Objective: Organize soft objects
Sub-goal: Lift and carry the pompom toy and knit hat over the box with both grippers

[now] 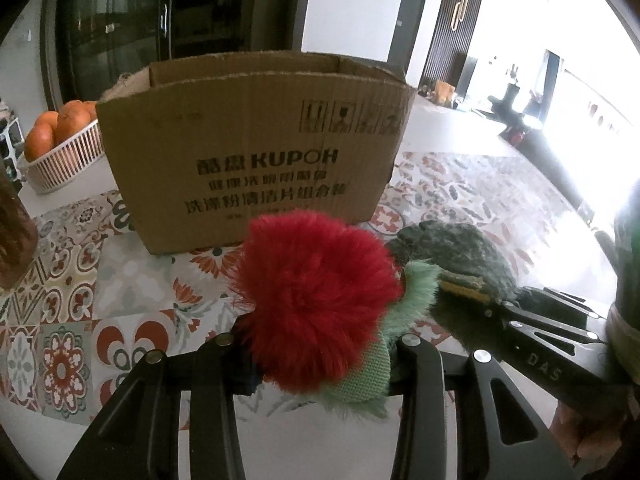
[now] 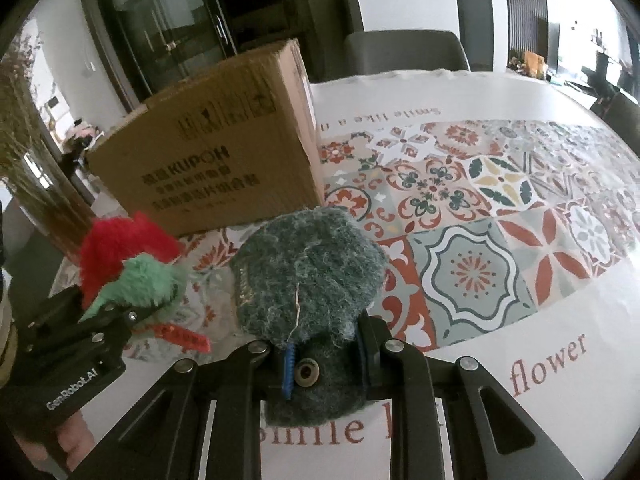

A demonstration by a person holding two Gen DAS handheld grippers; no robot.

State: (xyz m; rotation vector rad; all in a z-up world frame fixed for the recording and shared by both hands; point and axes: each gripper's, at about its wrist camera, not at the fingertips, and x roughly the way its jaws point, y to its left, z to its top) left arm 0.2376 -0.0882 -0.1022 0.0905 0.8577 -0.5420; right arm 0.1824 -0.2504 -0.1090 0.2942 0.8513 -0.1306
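Note:
My left gripper (image 1: 316, 344) is shut on a fluffy red and mint-green plush toy (image 1: 320, 300), held above the patterned tablecloth in front of an open cardboard box (image 1: 256, 152). The same toy (image 2: 128, 264) and the left gripper (image 2: 116, 320) show at the left of the right wrist view. My right gripper (image 2: 320, 356) is shut on a dark green fuzzy plush toy (image 2: 308, 272) with a button eye. That toy (image 1: 460, 256) and the right gripper (image 1: 496, 308) sit just right of the red toy. The box (image 2: 216, 152) stands behind both.
A white basket of oranges (image 1: 60, 140) stands left of the box. A vase of dried brown stems (image 2: 36, 160) is at the left. The tiled tablecloth (image 2: 480, 220) spreads to the right. A grey chair (image 2: 404, 52) stands behind the table.

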